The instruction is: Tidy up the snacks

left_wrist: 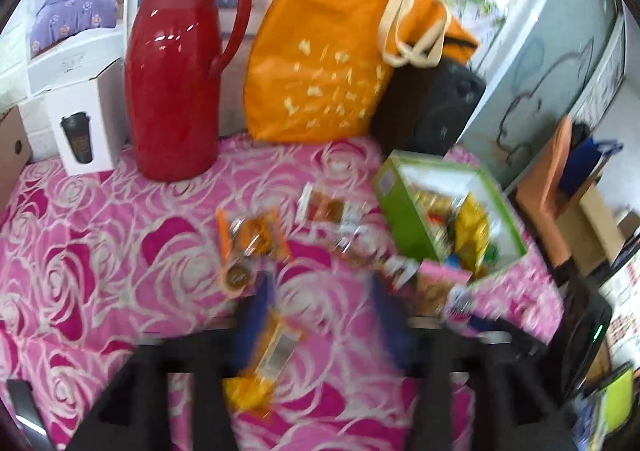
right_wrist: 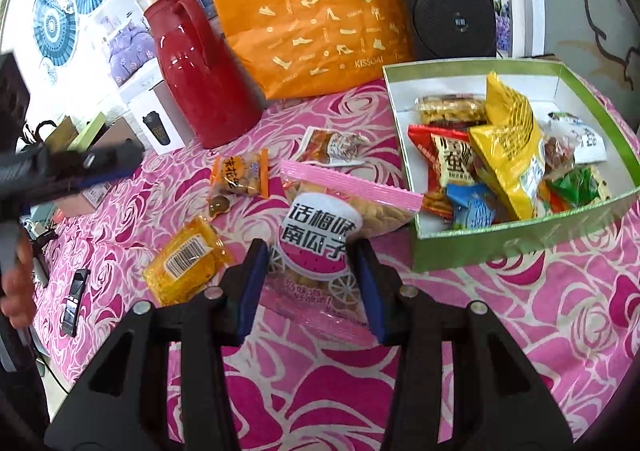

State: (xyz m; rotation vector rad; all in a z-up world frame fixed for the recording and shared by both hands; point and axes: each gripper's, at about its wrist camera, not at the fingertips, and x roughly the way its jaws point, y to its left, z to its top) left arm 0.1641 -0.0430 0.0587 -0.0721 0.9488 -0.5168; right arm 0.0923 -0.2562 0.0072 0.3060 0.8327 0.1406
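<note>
Pink tablecloth [right_wrist: 520, 311] lies bare between green box [right_wrist: 520, 239] and right gripper [right_wrist: 310, 283]

The left wrist view is motion-blurred: the yellow packet [left_wrist: 266, 361] between the left gripper's [left_wrist: 320, 315] fingers and the green box's [left_wrist: 404, 211] snacks are smeared. The right gripper [right_wrist: 310, 283] hides the pink packet's [right_wrist: 320, 227] sides.

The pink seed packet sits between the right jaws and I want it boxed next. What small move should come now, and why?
Probably close the right gripper on the pink seed packet. Its jaws stand open on either side of the packet, which lies flat on the rose-patterned cloth, not yet gripped. The green box of snacks sits just to the right, so a short lift would follow.
</note>
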